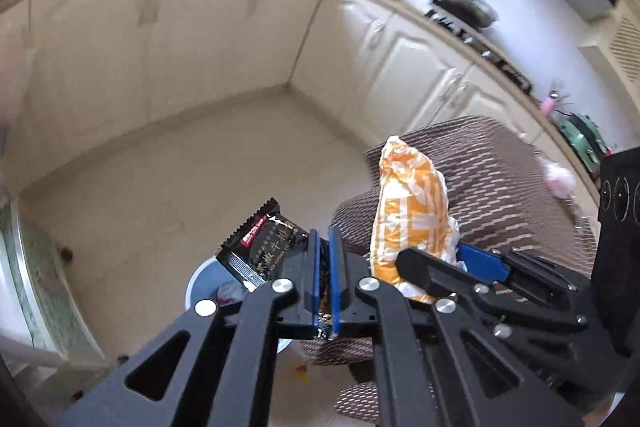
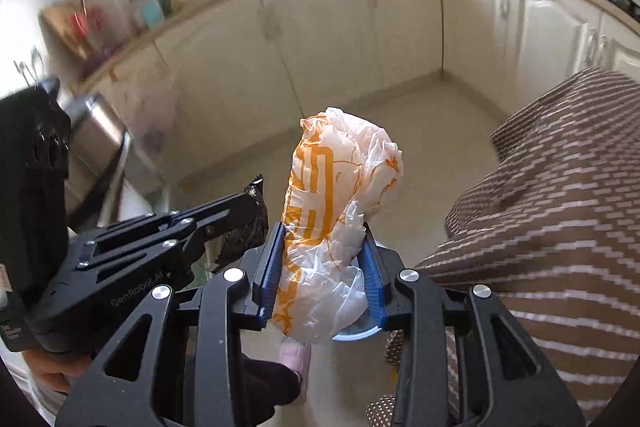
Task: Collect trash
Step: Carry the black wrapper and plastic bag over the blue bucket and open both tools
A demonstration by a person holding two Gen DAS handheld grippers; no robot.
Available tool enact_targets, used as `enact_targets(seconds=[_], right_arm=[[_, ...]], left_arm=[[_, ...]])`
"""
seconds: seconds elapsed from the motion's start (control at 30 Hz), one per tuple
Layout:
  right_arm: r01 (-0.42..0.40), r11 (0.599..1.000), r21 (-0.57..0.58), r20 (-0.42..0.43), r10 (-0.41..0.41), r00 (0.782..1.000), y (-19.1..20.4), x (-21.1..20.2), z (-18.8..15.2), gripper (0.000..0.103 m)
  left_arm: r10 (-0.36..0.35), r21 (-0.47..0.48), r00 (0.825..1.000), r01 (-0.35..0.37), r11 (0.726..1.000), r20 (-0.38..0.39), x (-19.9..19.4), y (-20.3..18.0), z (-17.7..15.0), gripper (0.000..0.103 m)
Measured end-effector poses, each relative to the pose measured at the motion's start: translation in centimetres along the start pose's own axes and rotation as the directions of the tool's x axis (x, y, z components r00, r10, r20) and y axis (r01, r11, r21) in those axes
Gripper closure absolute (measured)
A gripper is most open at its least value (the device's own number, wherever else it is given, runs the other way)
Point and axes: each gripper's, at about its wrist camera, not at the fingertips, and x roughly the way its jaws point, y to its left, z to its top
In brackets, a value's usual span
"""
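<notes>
Tilting down side by side | left tongs [image 1: 325, 263] clamped on black wrapper [image 1: 256, 243] | right tongs [image 2: 320, 267] clamped on orange bag [image 2: 332, 195]

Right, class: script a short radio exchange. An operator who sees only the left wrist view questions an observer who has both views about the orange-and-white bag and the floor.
Operator: My left hand-held gripper is shut on the black wrapper. I see the right hand-held gripper only side-on, by the orange-and-white bag. Is the bag clamped?
Observer: Yes. In the right wrist view, both blue pads press on the bag's sides.
Operator: Is there anything on the floor that I can't see?
Observer: A pink slipper, just below the bag.
</notes>
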Motion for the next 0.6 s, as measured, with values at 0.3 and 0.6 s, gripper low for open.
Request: enact_targets(seconds=[0.3, 0.6], right_arm=[[0.060, 0.998, 0.008, -0.160, -0.058, 0.985, -1.0, 9.9, -1.5, 0.069], [0.127, 0.992, 0.026, -0.208, -0.119, 0.971, -3.0, 12.8, -2.6, 0.069]], left_arm=[[0.025, -0.090, 0.988, -0.039, 0.995, -0.152, 8.7, 6.1, -1.4, 0.099], [-0.017, -0.129, 0.978, -0.010, 0.992, -0.207, 13.3, 7.1, -1.6, 0.075]])
